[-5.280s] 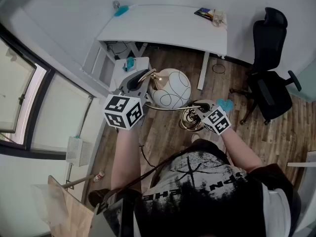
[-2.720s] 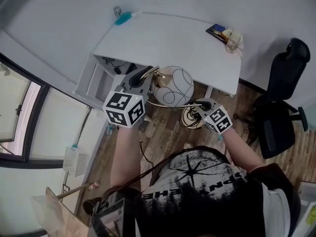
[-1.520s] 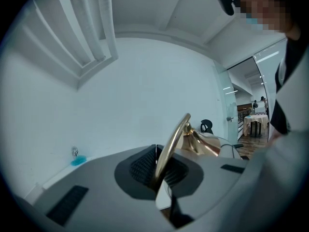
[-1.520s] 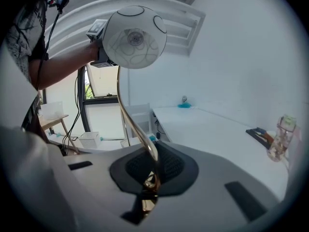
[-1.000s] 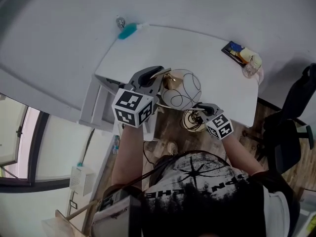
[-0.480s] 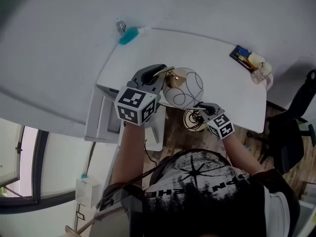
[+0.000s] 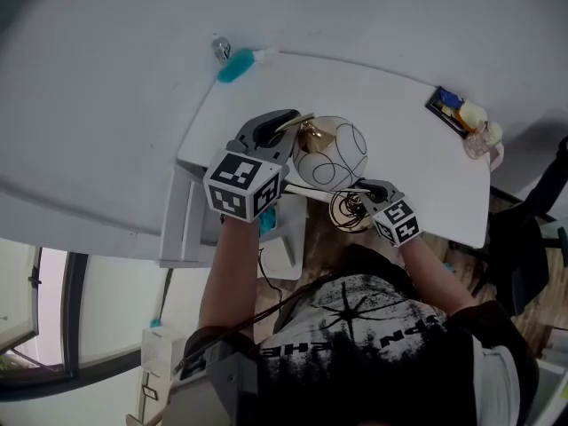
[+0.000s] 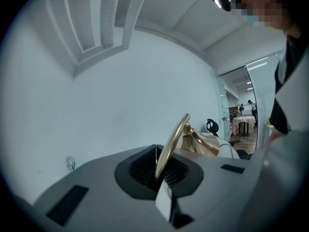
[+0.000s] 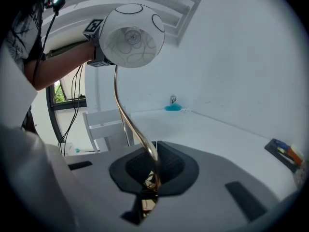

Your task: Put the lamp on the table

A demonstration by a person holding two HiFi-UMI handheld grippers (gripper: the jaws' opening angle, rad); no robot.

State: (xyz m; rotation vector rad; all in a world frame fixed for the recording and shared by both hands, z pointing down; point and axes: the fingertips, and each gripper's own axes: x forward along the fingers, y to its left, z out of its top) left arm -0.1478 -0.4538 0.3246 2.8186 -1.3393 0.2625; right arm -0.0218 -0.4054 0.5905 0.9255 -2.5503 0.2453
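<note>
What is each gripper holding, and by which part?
Both hold the lamp: left gripper on the gold arm beside the shade, right gripper on the gold stem near the base.

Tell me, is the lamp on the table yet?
Not yet. Done: the lamp is picked up, with the left gripper and right gripper both shut on its gold stem. In hand: it hangs at the near edge of the white table. Left: setting its base down and letting go.

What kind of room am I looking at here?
Probably an office or study room: there is a white desk, a black swivel chair beside it, and a big window.
</note>
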